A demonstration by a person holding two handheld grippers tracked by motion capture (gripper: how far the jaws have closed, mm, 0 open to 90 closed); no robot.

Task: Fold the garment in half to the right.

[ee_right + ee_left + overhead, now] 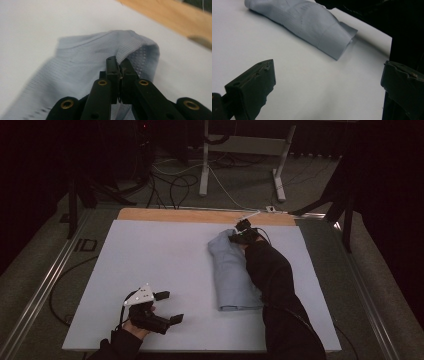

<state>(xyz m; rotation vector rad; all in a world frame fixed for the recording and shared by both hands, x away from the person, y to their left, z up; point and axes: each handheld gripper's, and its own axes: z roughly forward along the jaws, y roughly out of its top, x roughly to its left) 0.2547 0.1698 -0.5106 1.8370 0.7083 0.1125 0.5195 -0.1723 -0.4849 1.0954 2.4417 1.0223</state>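
Right gripper view: right gripper (120, 68) pinches pale blue folded knit cloth (82, 75); left gripper (167, 307) gapes wide on white mat (150, 260)

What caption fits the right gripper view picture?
Right hand-held gripper pinching a fold of the light-blue cloth on the white table.

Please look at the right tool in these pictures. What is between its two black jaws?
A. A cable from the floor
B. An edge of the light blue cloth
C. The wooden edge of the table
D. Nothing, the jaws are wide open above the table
B: in the right gripper view the right tool has its jaws pressed together on a raised edge of the folded light blue cloth.
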